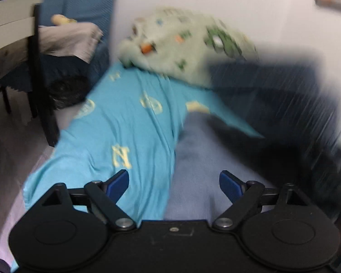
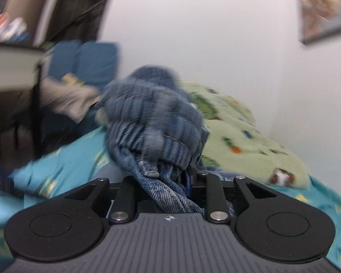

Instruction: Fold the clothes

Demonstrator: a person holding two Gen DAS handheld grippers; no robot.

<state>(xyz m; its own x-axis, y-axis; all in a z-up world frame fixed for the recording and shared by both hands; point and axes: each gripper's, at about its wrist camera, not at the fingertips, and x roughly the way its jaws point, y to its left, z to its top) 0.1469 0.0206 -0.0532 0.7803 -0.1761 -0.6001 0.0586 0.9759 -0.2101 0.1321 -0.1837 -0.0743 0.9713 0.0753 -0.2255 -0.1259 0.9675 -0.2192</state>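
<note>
A blue denim garment [image 2: 152,122] hangs bunched in front of my right gripper [image 2: 170,178], whose jaws are shut on its folds; the fingertips are buried in the cloth. In the left wrist view the same denim garment [image 1: 272,104] is a dark blue blur at the right, above the bed. My left gripper [image 1: 173,179] is open with nothing between its blue pads [image 1: 118,182]. It hovers over a grey-blue cloth [image 1: 197,163] that lies flat on the turquoise bed sheet [image 1: 125,118].
A pale green printed fleece blanket [image 1: 188,43] is heaped against the white wall behind the bed. A dark chair frame [image 1: 36,68], a table edge and a grey cloth [image 1: 70,38] stand at the left. A framed picture [image 2: 322,6] hangs at the upper right.
</note>
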